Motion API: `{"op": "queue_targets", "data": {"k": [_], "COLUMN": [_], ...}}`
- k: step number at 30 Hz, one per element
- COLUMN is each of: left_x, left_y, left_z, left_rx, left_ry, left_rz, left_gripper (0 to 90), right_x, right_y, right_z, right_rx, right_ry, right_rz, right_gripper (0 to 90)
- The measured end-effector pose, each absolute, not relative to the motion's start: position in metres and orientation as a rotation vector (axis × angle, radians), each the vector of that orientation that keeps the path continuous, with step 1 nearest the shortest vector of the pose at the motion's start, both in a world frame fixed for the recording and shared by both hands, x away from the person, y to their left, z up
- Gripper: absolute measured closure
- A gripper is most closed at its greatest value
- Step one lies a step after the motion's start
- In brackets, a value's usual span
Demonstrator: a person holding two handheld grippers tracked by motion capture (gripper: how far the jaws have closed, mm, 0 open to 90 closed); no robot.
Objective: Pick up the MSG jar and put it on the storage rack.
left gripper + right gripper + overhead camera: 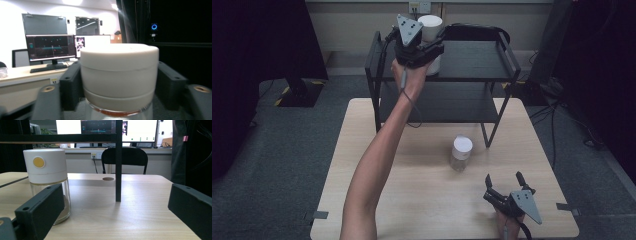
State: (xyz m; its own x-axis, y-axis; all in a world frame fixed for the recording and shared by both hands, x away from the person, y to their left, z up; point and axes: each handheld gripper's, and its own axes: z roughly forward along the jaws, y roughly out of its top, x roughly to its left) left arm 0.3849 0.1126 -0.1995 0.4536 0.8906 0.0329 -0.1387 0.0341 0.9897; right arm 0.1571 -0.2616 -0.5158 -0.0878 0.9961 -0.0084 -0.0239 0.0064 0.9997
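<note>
1. Your left gripper point(430, 46) has its jaws on either side of the white-capped jar point(430, 31) on the top tier of the black metal shelf point(472, 60); the pads sit beside the smooth matte cap, and you cannot tell whether they press it.
2. That jar stands upright, long axis vertical, glass below the cylindrical cap.
3. Your right gripper point(504, 179) rests wide open and empty on the pale wood-grain table point(422, 200).
4. A second glass jar point(461, 153) stands upright mid-table.
</note>
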Motion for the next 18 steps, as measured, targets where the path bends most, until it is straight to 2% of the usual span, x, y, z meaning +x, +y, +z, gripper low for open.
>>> {"op": "queue_targets", "data": {"k": [3, 7, 18], "left_x": [0.378, 0.370, 0.357], "left_y": [0.104, 0.101, 0.113], "left_z": [-0.198, -0.200, -0.198], "left_rx": [1.284, 1.222, 1.245], "left_ry": [0.776, 0.819, 0.858], "left_rz": [0.972, 0.977, 0.933], "left_gripper": [8.0, 0.0, 0.0], "right_x": [0.157, 0.157, 0.157], "right_y": [-0.262, -0.262, -0.261], "right_z": [-0.516, -0.516, -0.516], "right_rx": [1.143, 1.144, 1.145], "right_ry": [1.260, 1.259, 1.258], "right_rz": [1.279, 1.279, 1.278], "right_gripper": [0.0, 0.0, 0.0]}}
